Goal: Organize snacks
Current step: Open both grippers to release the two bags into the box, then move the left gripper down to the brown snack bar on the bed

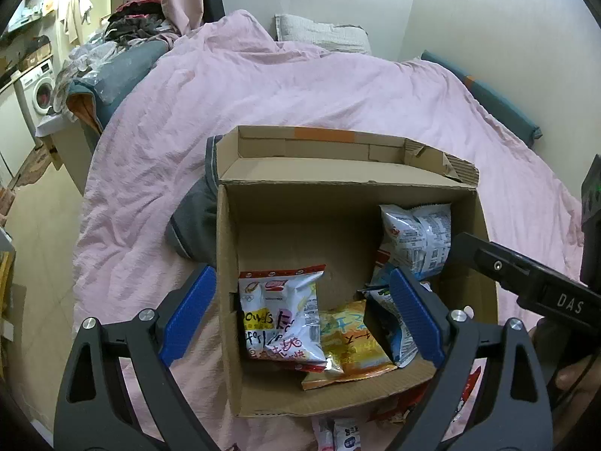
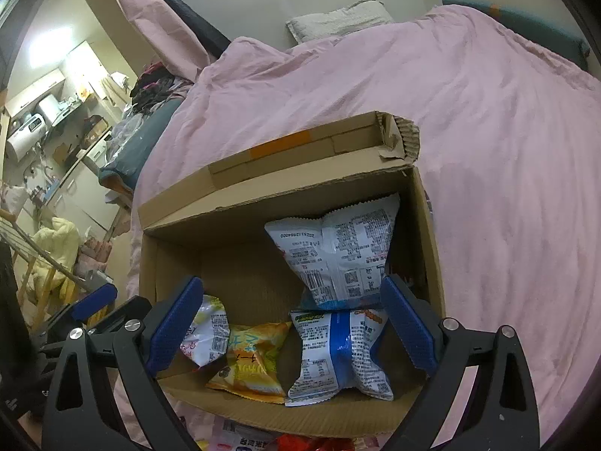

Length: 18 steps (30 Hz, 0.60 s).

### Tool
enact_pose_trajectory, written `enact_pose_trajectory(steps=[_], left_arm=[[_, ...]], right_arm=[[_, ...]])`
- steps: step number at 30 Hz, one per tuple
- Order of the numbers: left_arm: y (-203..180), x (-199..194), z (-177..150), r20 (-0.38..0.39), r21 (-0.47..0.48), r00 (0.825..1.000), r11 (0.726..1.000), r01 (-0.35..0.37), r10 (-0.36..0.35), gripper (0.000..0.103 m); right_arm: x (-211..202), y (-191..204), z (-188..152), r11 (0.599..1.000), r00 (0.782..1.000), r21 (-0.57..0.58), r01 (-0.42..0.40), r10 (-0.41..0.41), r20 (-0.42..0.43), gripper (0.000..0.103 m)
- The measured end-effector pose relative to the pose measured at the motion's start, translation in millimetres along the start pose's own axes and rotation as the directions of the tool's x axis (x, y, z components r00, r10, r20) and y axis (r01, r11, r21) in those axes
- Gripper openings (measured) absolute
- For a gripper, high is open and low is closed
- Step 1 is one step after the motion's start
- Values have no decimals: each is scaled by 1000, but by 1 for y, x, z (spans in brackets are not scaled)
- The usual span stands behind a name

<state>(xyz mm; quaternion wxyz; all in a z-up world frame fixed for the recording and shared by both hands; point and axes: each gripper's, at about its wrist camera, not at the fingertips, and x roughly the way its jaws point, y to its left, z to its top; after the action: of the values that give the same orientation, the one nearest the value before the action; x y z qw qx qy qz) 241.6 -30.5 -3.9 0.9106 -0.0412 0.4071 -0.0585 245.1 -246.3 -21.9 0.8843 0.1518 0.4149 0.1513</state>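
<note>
Left wrist view. An open cardboard box [image 1: 338, 221] rests on a bed covered with a pink blanket [image 1: 300, 90]. The left hand-held gripper [image 1: 300, 315] hangs above the box's near left part with its jaws spread wide and nothing between them — the left pad lies outside the box's left wall, the right pad over the interior. Between and just beyond the pads lie a red-and-white snack bag [image 1: 281, 323] and, touching it on the right, a yellow snack bag [image 1: 349, 342]. A blue-and-white snack bag [image 1: 417, 236] leans in the far right corner, above another blue-and-white packet partly hidden by the right pad. The right hand-held gripper [image 1: 533, 282] enters from the right edge; its state cannot be told here. More packets [image 1: 338, 432] lie on the blanket just before the box.

Right wrist view. The right hand-held gripper [image 2: 293, 323] is released, jaws wide, hovering over the box [image 2: 263, 203]. Between its pads lie the yellow bag [image 2: 251, 364] and a blue-striped snack bag [image 2: 338, 353]; the larger blue-and-white bag [image 2: 334, 248] stands just behind, against the right wall. The white bag [image 2: 208, 334] is partly hidden by the left pad. A grey pillow [image 2: 338, 18] lies at the head of the bed.
</note>
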Motion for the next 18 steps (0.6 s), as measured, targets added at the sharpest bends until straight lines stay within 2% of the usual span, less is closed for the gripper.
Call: enact_pose_trajectory(steps=[7, 13, 18], left_arm=[[7, -12, -4, 13, -21, 1000, 1000, -20, 20, 92], [17, -19, -14, -17, -75, 1000, 997, -21, 19, 92], [20, -33, -21, 4, -66, 999, 997, -42, 42, 92]], right_arm=[[-10, 7, 0, 1000, 1000, -10, -4, 4, 21, 98], [-27, 8, -1, 1000, 999, -11, -2, 2, 48, 98], [-39, 9, -8, 1000, 999, 3, -5, 5, 40, 98]])
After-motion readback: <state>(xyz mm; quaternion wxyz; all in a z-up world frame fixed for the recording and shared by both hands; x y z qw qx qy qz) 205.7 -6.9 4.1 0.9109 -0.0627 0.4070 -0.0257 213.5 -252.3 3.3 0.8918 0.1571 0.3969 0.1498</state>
